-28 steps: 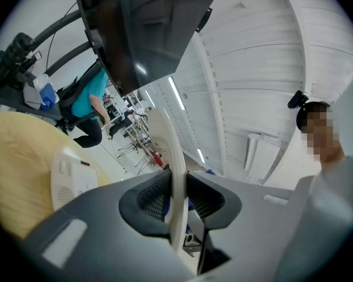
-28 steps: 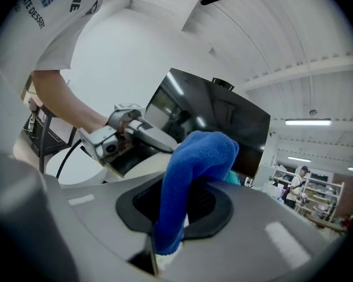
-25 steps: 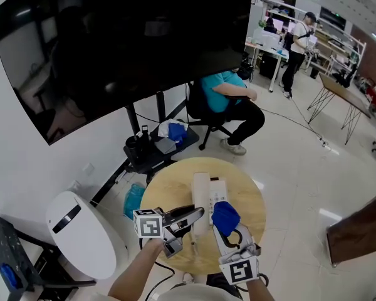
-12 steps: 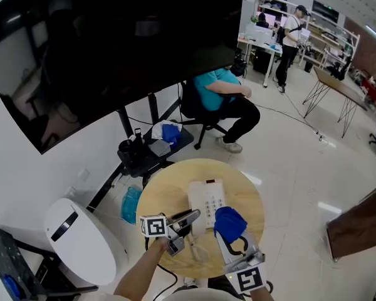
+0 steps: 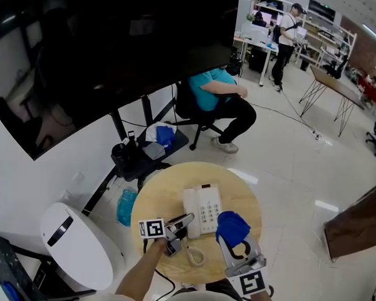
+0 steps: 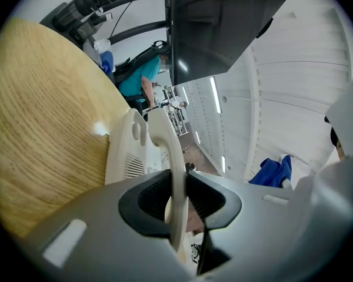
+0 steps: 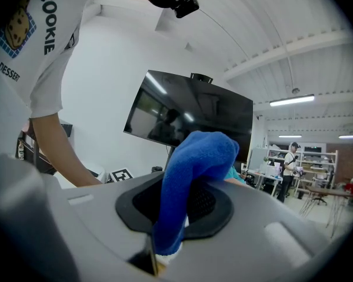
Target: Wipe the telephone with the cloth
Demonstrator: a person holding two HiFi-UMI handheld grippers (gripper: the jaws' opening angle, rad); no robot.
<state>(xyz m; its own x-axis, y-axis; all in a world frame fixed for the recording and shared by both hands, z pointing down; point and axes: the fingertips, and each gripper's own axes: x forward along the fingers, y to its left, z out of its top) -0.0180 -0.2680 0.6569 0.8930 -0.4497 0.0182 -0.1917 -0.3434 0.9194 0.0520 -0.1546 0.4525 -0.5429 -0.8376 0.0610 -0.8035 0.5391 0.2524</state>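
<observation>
The telephone (image 5: 207, 209) is found flat on the table (image 5: 160, 196), its handset (image 6: 165, 151) lowered to the base since a second ago and gripped by the left gripper (image 5: 183, 221), while the cloth (image 5: 233, 226) is clamped in the right gripper (image 5: 230, 238) alongside, so wiping is judged imminent.

the table (image 5: 166, 196) is pale, matt wood with plain grain. the telephone (image 5: 203, 211) is smooth white plastic. the cloth (image 5: 232, 226) is blue, soft, nappy. the left gripper (image 6: 177, 200) and right gripper (image 7: 179, 207) are matt grey plastic with ribbed black pads.
</observation>
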